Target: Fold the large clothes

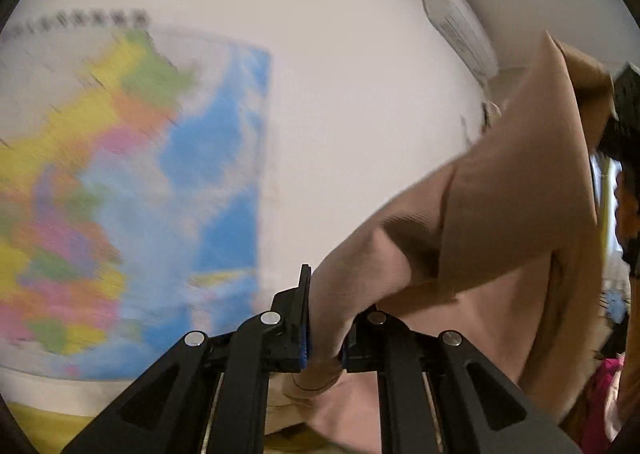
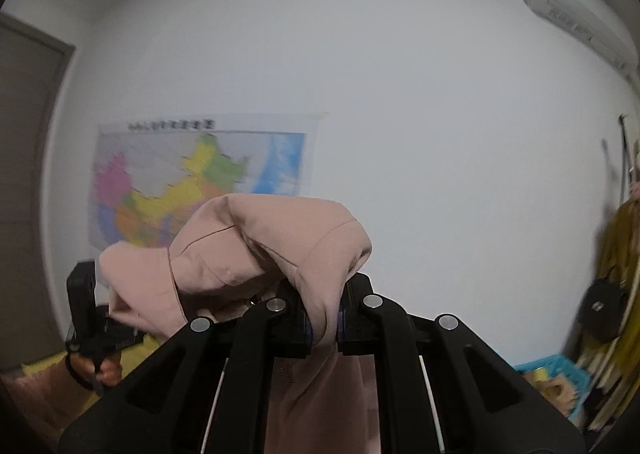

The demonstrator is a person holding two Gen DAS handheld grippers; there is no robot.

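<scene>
A white wall (image 2: pixel 420 134) is filling most of both wrist views, and a colourful map (image 2: pixel 192 182) is hanging on it, blurred in the left wrist view (image 1: pixel 120 194). A grey door (image 2: pixel 24 182) is standing at the far left of the right wrist view, and a white air conditioner (image 2: pixel 568 2) is sitting high on the wall near the ceiling, also showing in the left wrist view (image 1: pixel 460 22). The pink garment (image 1: pixel 500 222) is being held up in the air in front of the wall, stretching from the left gripper (image 1: pixel 324 338) up and across toward the right edge of that view, where a dark shape, probably the other tool, is showing behind the cloth. The left gripper is pinching a fold of the garment between its pressed-together fingers. In the right wrist view the garment (image 2: pixel 260 254) is bunching over the right gripper (image 2: pixel 324 326), which is likewise clamping the cloth between its fingers. The left gripper (image 2: pixel 92 318) is showing at the lower left there, held in a hand (image 2: pixel 106 372). A blue crate (image 2: pixel 548 374) is sitting low on the right, beside a small black bag (image 2: pixel 600 310)
</scene>
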